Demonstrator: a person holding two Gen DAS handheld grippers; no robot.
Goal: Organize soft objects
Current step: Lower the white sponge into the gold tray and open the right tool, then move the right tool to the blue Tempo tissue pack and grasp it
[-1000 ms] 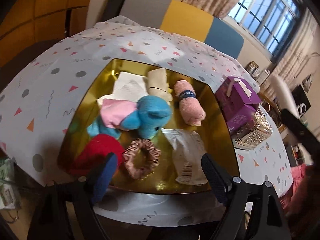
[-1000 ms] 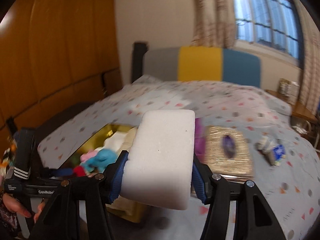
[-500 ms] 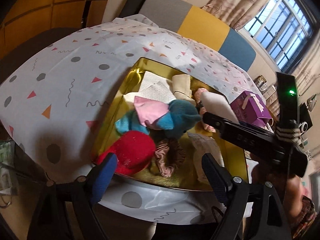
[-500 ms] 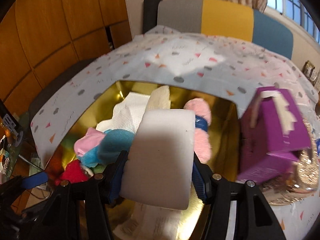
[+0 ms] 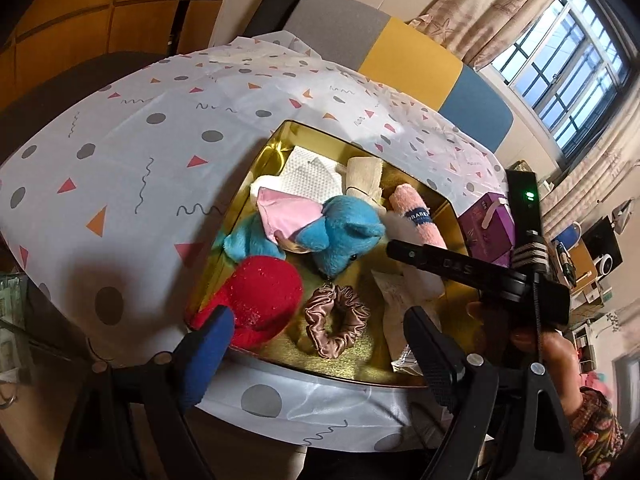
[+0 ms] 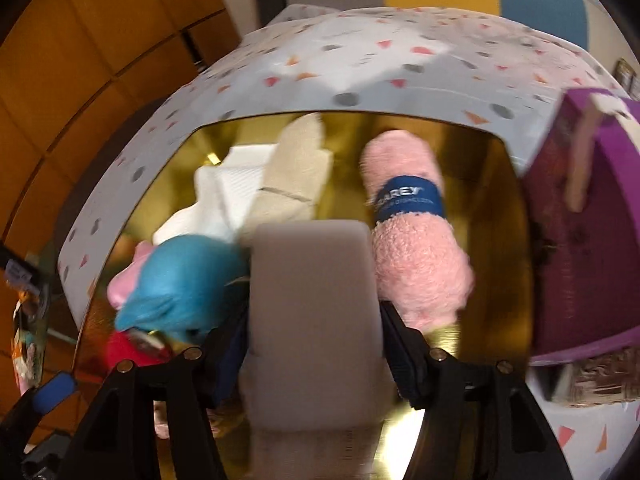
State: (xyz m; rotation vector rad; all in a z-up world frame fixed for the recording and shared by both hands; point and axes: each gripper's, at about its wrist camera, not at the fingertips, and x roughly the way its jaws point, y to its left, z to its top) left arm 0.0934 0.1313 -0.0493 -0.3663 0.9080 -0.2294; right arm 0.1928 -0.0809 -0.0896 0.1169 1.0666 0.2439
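A gold tray (image 5: pixel 256 168) on the patterned tablecloth holds a blue plush elephant (image 5: pixel 344 232), a red plush (image 5: pixel 260 296), a brown scrunchie (image 5: pixel 336 320), a pink rolled towel (image 5: pixel 416 216) and folded white and cream cloths. My right gripper (image 6: pixel 314 312) reaches down into the tray with a white sponge (image 6: pixel 312 300) between its pads. Its jaws are opening, and the pads still touch the sponge's sides. The sponge lies between the elephant (image 6: pixel 180 280) and the pink towel (image 6: pixel 416 248). My left gripper (image 5: pixel 316 320) stands open over the tray's near edge, holding nothing.
A purple gift box (image 6: pixel 580 220) stands just right of the tray, with a glittery box below it. A paper packet (image 5: pixel 396 308) lies in the tray's near right part. A hand (image 5: pixel 552 344) holds the right gripper. A colour-block headboard and a window are behind.
My right gripper has come down and forward with the sponge, from above the bed into the tray between elephant and pink towel. The left gripper shifted slightly and rolled a little.
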